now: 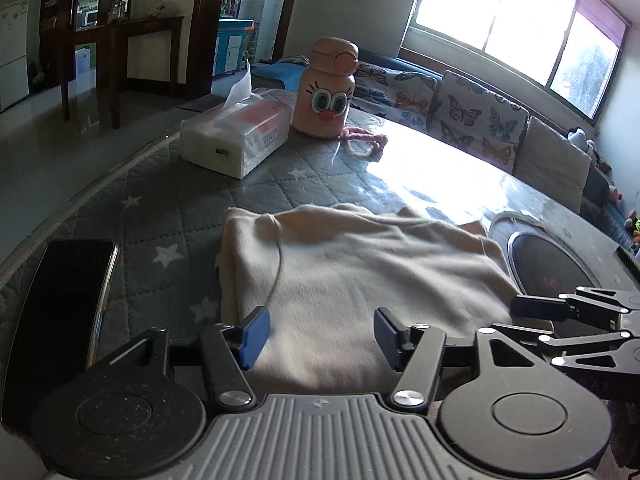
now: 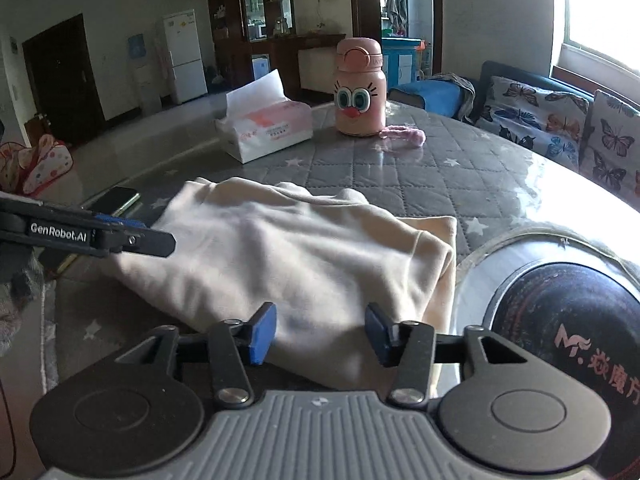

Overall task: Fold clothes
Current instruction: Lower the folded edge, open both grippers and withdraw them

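Hovering wide-fingered at the cream garment's [image 1: 360, 276] near edge, left gripper [image 1: 320, 336] and right gripper [image 2: 320, 334] should pinch both corners evenly.

It was a lived-in home, an open living and dining room. A round table under a grey quilted star-print cover [image 2: 400, 168] carried a soft pack of white facial tissues [image 2: 266, 128], a pink cartoon-faced drinking bottle [image 2: 360, 92] and a black smartphone [image 1: 60, 304]. Beside the table ran a dark sofa with butterfly-print cushions [image 1: 476, 120] beneath a wide bright window [image 1: 516, 16]. Farther back stood a white two-door refrigerator [image 2: 184, 56], a dark wooden shelving unit with glass doors [image 2: 256, 12], a dark wooden door [image 2: 60, 76] and a spotted children's play tent [image 2: 40, 164] on the glossy tiled floor.
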The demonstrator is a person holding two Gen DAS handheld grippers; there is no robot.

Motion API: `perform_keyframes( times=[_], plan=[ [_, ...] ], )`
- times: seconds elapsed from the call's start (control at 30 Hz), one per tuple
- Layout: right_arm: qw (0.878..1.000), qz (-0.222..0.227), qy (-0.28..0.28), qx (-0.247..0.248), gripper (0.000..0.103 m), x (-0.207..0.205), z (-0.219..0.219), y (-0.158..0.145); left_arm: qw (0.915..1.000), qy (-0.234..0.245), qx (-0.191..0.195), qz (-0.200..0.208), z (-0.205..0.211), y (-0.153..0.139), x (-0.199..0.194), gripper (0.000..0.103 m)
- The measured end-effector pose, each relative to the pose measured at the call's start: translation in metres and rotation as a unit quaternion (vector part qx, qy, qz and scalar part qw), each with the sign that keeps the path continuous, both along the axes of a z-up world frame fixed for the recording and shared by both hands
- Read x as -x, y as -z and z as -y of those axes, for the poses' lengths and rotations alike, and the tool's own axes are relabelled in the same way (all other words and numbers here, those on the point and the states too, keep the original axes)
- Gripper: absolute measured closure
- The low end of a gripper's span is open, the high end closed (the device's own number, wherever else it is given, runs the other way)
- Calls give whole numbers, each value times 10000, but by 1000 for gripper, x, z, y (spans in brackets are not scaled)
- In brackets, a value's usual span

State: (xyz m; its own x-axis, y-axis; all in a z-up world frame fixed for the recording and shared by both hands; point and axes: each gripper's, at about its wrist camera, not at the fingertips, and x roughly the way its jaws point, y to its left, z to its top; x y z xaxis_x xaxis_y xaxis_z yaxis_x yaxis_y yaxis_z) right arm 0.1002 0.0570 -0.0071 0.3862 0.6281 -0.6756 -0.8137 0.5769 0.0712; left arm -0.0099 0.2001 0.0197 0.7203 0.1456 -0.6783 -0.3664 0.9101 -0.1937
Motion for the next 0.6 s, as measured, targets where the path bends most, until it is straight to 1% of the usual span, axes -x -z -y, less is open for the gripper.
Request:
perform_keyframes(
  times=[0.1, 0.17, 0.33, 0.43, 0.47, 0.53, 0.57, 0.6],
  plan=[
    [10000, 55, -1, 80, 50, 3, -2, 7, 10000, -9, -69, -50, 5, 4, 2, 35],
    [9999, 85, 13, 59, 49, 6, -1, 6, 10000, -4, -71, -44, 7, 4, 3, 32],
    [9999, 133, 26, 8, 36, 14, 2, 2, 9999, -19, -96, -59, 14, 3, 7, 16],
    [9999, 111, 93, -29, 31, 18, 6, 4, 9998, -10, -183, -85, 20, 2, 10, 11],
    [9999, 101, 116, -63, 26, 19, 7, 4, 9998, -11, -197, -78, 21, 1, 11, 10],
    [9998, 79, 162, -131, 21, 22, 10, 3, 9997, -17, -219, -64, 23, 0, 14, 6],
    [9997, 76, 181, -160, 17, 24, 11, 3, 9997, -27, -235, -61, 25, -1, 15, 5],
    [9996, 77, 195, -177, 15, 25, 12, 3, 9997, -39, -249, -60, 26, -1, 16, 4]
  ],
)
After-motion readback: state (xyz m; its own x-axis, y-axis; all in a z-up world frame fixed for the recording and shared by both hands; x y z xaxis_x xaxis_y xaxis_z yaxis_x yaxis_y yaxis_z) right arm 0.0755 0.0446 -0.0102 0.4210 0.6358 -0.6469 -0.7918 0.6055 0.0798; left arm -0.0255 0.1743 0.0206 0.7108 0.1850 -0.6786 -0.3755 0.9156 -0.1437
